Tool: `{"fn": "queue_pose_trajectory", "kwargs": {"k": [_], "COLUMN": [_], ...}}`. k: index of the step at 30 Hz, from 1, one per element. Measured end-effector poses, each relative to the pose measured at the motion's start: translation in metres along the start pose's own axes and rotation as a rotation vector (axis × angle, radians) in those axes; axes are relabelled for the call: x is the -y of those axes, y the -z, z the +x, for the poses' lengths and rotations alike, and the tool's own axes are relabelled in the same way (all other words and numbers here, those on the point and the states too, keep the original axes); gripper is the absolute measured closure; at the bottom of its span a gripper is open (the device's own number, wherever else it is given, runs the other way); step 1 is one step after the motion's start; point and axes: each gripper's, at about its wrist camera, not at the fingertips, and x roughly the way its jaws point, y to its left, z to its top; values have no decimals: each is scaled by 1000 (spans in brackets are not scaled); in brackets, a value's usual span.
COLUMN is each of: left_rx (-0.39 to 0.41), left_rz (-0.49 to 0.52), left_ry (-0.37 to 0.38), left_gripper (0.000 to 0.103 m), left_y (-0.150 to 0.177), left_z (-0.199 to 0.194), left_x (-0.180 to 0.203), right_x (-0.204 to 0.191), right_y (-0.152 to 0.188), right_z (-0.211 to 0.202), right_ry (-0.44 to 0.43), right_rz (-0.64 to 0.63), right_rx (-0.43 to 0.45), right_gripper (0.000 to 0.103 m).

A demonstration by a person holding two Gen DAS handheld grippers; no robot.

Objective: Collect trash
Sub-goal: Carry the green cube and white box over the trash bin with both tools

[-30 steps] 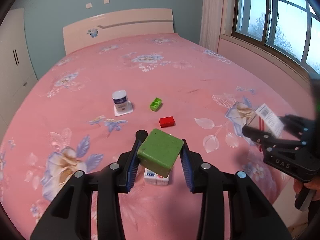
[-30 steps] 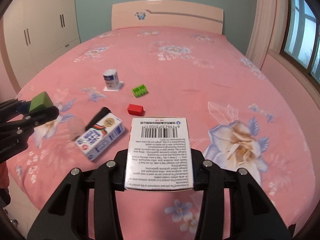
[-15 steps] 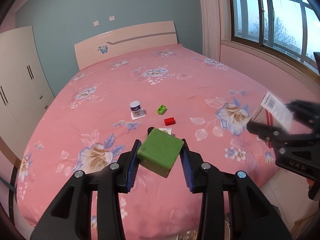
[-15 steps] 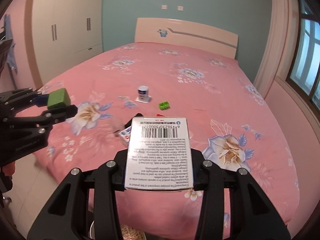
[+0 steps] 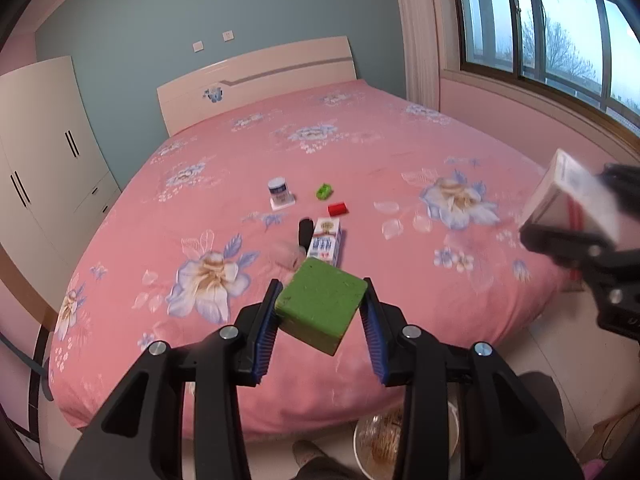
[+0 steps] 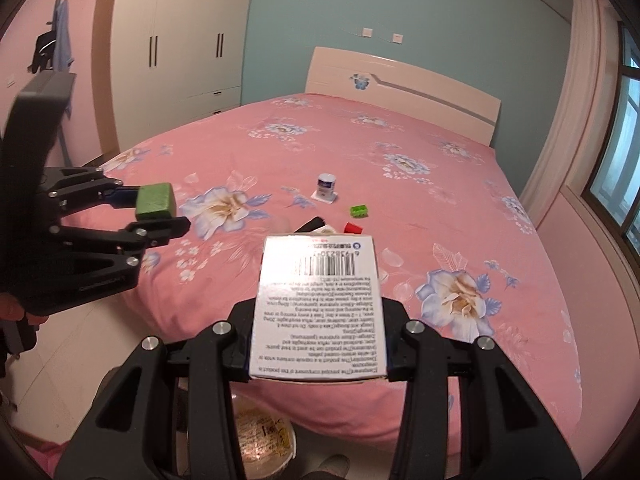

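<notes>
My left gripper is shut on a green block, held in the air off the foot of the bed. My right gripper is shut on a white box with a barcode. In the left wrist view that box shows at the right edge; in the right wrist view the green block shows at the left. On the pink bedspread lie a milk carton, a black object, a red piece, a green piece and a small white jar.
A white bin with crumpled wrappers inside stands on the floor below the grippers, also seen in the left wrist view as a bin. The bed edge is close in front. A wardrobe lines the left wall, a window the right.
Both grippers have drawn back and up from the bed, each keeping its load. The bed looks farther away and the floor bin has come into view.
</notes>
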Motion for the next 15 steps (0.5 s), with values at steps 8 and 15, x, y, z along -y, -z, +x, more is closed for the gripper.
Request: {"fn": "queue_pose_trajectory", "kwargs": {"k": [8, 15], "left_rx": [-78, -170], "left_rz": [6, 13], "left_ry": [13, 46], "left_gripper": [62, 62], "left_y": [43, 82], "left_z": [0, 21], "left_x": [6, 16], "right_x": [-15, -24], "right_y": [31, 66], "right_z": [-4, 10], "right_ry": [-35, -65], "right_rz": [-25, -25], "right_rx": [-52, -126], "right_gripper": [59, 59]}}
